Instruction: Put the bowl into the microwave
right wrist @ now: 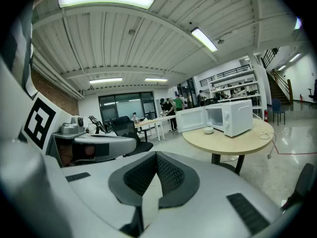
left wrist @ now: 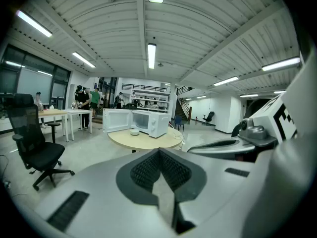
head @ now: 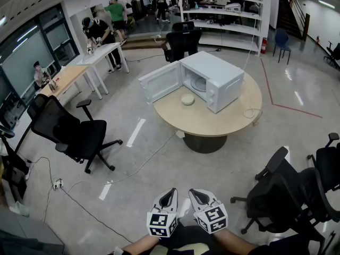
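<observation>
Both tongs were held low and close to the body, side by side, well apart from the round surface (head: 228,122).

Left tongs (head: 169,192): clenched, pad tips meeting, nothing between them. The left gripper view confirmed this: left tongs (left wrist: 159,151) were closed on air and aimed toward the surface far ahead.

Right tongs (head: 194,192): likewise clenched and empty. The right gripper view showed the same, with the right tongs (right wrist: 156,155) pressed together at the tip.

Bowl (head: 187,99): small and pale, upright on the round surface, just in front of the microwave's open cavity and outside it. It also showed as a small pale shape in both gripper views (left wrist: 134,132) (right wrist: 208,130), beside the microwave.

Microwave (head: 215,79): white, standing on the surface, with its door (head: 159,82) swung wide to the left and the turntable visible inside. A cable (head: 253,113) lay looped on the surface near its right side.

Surroundings: a black office chair (head: 75,135) stood on the floor to the left, and more black chairs (head: 289,195) to the right. Long desks (head: 79,68) ran along the left wall, with people near them. White shelving (head: 223,15) stood at the back of the room.
</observation>
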Motion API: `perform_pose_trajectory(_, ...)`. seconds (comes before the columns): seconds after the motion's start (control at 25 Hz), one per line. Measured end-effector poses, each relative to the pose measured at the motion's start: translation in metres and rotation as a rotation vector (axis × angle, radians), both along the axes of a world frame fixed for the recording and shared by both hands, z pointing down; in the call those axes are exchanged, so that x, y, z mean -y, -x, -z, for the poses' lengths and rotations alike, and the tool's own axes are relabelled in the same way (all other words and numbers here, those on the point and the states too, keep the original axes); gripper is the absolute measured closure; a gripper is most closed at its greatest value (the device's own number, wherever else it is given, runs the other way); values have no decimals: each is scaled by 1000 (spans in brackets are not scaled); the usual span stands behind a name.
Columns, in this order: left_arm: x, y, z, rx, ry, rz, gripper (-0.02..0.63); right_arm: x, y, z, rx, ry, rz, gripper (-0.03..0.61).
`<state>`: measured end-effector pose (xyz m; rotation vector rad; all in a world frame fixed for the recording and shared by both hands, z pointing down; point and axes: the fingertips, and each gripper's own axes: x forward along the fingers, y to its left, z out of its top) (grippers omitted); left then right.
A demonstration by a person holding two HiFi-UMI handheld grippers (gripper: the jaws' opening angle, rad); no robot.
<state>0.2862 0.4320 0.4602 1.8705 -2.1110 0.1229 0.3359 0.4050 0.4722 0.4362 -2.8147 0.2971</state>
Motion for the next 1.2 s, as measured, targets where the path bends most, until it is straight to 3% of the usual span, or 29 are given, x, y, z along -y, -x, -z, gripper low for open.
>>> perform_pose_trajectory(0.6, 35, 132, 28, 6, -36, -38, 568, 31, 124, 24, -32, -10, -49, 563)
perform_pose_trajectory(1.2, 25, 226, 35, 12, -87, -63, 568, 24, 214, 29, -51, -54, -111, 563)
